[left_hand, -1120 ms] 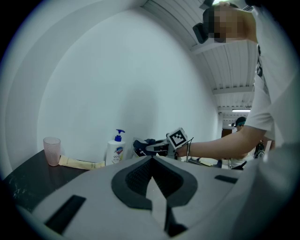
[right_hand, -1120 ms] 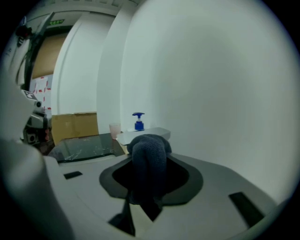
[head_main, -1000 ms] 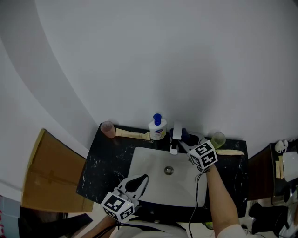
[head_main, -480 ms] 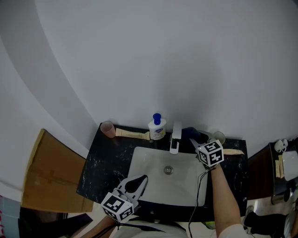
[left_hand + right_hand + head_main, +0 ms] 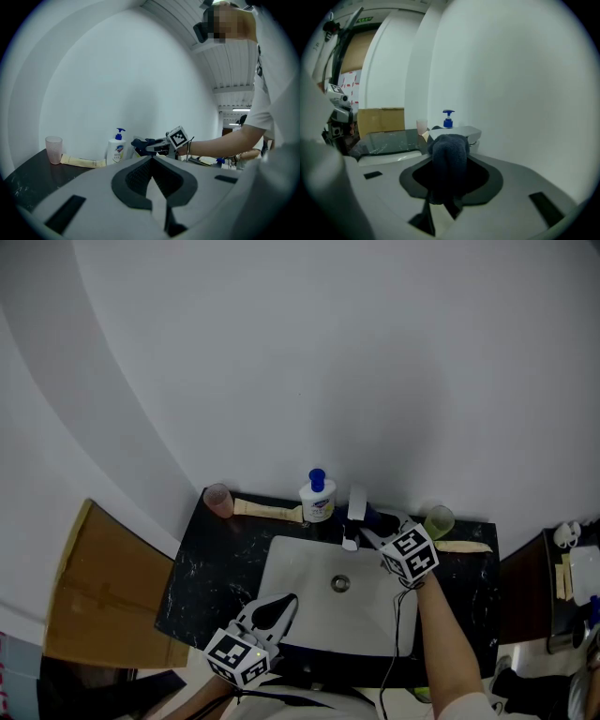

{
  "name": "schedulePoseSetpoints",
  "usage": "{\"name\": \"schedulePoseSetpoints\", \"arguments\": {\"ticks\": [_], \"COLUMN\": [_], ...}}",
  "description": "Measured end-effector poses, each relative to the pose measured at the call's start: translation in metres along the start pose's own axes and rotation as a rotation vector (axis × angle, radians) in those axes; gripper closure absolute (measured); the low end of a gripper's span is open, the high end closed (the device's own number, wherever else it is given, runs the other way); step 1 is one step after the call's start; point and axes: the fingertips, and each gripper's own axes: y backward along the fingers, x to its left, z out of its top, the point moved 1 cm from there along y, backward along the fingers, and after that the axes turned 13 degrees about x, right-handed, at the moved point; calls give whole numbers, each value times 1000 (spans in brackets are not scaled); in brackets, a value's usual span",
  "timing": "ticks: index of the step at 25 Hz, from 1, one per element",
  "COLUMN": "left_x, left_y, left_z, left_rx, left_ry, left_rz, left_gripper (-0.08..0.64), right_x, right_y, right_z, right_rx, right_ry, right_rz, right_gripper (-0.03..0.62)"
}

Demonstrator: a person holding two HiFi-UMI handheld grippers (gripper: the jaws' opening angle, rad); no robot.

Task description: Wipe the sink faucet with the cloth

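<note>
With the round metal drain [image 5: 339, 584] of the white rectangular sink basin [image 5: 291, 568] as the centre of a dial, the silver box-shaped faucet [image 5: 353, 507] stands at 12 o'clock on the back rim. The right gripper [image 5: 371, 524] reaches in from about 2 o'clock, and its jaws are clamped on a bunched dark blue cloth [image 5: 449, 154]. The cloth sits at the faucet's right side. From the right gripper view it bulges just in front of the faucet body, but I cannot tell whether the two actually touch.

The left gripper [image 5: 284, 601] hangs over the basin's near edge at about 7 o'clock, well apart from the faucet. Its jaws are pressed together with nothing between them.

On the black marbled countertop [image 5: 202, 568], a white soap bottle with a blue pump [image 5: 317, 498] stands at 11 o'clock, just beside the faucet. A pale pink plastic cup [image 5: 218, 500] is at 10 o'clock near the back left corner. A translucent green cup [image 5: 438, 521] sits at 2 o'clock, beyond the right gripper. A brown cardboard box [image 5: 94, 587] lies off the counter's left end at 9 o'clock.
</note>
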Motion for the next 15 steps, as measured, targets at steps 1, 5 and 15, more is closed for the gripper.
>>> {"name": "schedulePoseSetpoints", "arguments": {"ticks": [1,5,15], "left_x": [1,2,-4], "left_y": [0,1,-4], "left_z": [0,0,-1], "left_rx": [0,-1,0], "left_ry": [1,1,3], "left_rz": [0,-3,-15], "left_gripper": [558,558,558], "right_x": [-6,-35,-34], "right_y": [1,13,15], "right_z": [-2,-13,-14], "right_rx": [1,-9,-21], "right_ry": [-13,-93,-117], "right_rz": [-23,-113,-90], "right_gripper": [457,457,457]}}
